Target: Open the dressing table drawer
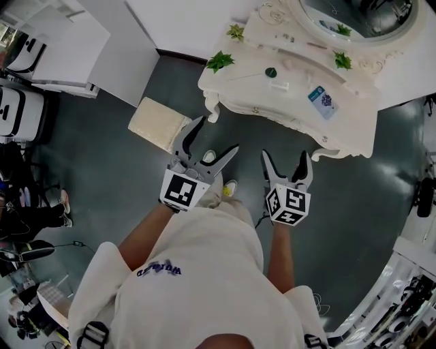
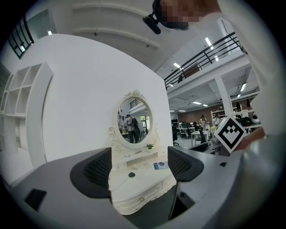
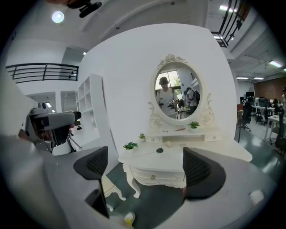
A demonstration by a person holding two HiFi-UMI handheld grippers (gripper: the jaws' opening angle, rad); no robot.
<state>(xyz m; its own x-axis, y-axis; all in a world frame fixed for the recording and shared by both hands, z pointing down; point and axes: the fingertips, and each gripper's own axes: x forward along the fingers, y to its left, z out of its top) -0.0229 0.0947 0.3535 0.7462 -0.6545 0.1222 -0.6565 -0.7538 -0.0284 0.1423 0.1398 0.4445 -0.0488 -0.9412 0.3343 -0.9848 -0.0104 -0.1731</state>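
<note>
mirror — cut by top edge, card print too small

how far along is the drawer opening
Done: nothing yet; the drawer is shut, flush with the table front. In hand: the left gripper and right gripper are open, empty and short of the table, aimed at it. Left: reach the knob, close on it and pull the drawer out.

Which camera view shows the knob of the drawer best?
The right gripper view: the knob faces the camera with nothing in front of it. The left gripper view shows the knob lower and at an angle. The head view sees the dressing table from above, so the knob is hard to find.
</note>
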